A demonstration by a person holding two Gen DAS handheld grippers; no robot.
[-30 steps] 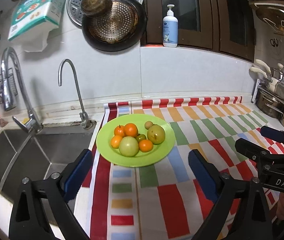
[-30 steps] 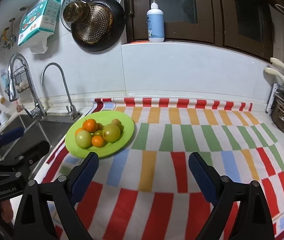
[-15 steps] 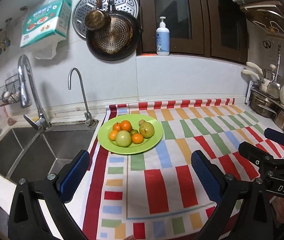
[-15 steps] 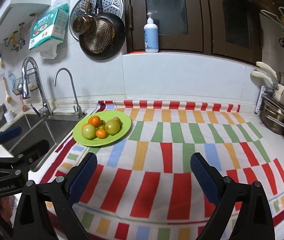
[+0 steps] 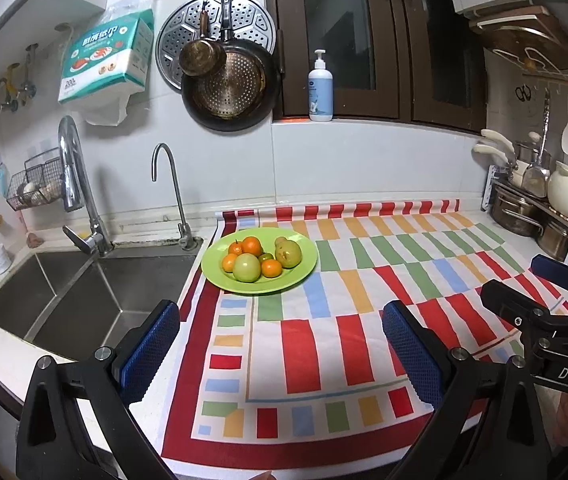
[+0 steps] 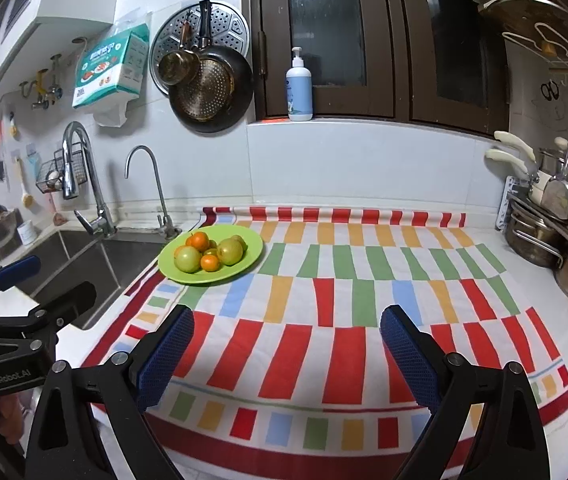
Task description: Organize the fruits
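Observation:
A green plate sits at the left end of a striped cloth, close to the sink. It holds several small oranges, a green tomato and a yellowish pear. My left gripper hangs open over the counter's front edge, well short of the plate, nothing between its blue pads. My right gripper is open too, above the cloth's front, empty. Each gripper shows at the side of the other's view.
A double steel sink with two taps lies left of the plate. Pots and a white kettle stand on a rack at the right. Pans hang on the wall, and a soap bottle stands on the ledge.
Both grippers have pulled back and risen from the plate, which now looks smaller and farther. The cloth's front edge has come into view. The fruit has not moved.

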